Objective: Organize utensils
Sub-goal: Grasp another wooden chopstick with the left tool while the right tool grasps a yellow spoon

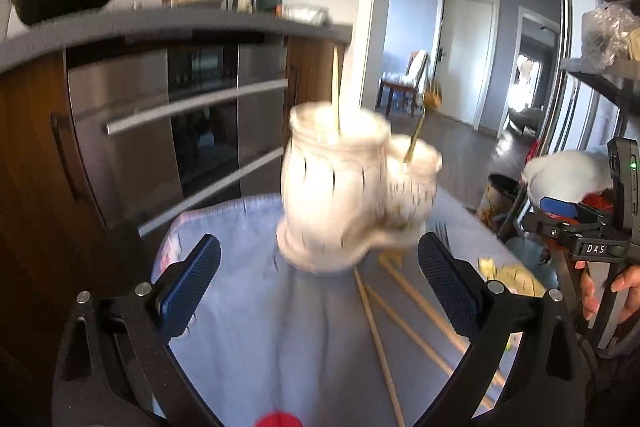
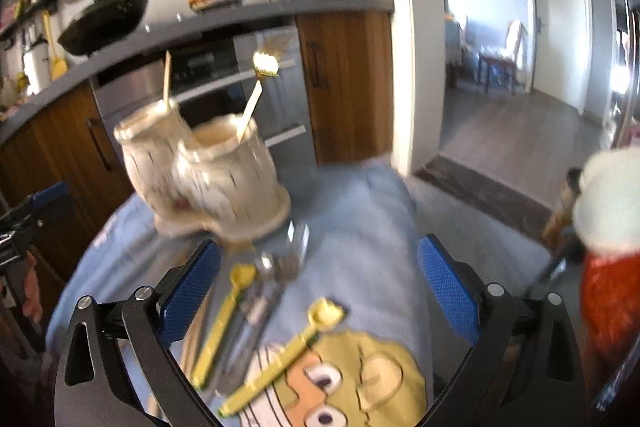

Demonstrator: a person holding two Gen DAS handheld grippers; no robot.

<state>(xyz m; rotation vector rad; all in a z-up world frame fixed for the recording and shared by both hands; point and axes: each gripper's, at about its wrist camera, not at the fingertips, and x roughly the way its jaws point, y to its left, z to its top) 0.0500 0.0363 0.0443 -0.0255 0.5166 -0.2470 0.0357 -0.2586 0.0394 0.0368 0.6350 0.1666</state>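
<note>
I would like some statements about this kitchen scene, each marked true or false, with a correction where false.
1. Both grippers, left and right, hold nothing between their blue fingers. True.
2. The white ceramic two-cup utensil holder is empty. False: a wooden chopstick and a utensil with a pale handle stand in it.
3. Two yellow plastic spoons lie on the light blue cloth. True.
4. All wooden chopsticks are already in the holder. False: several lie on the cloth.
</note>
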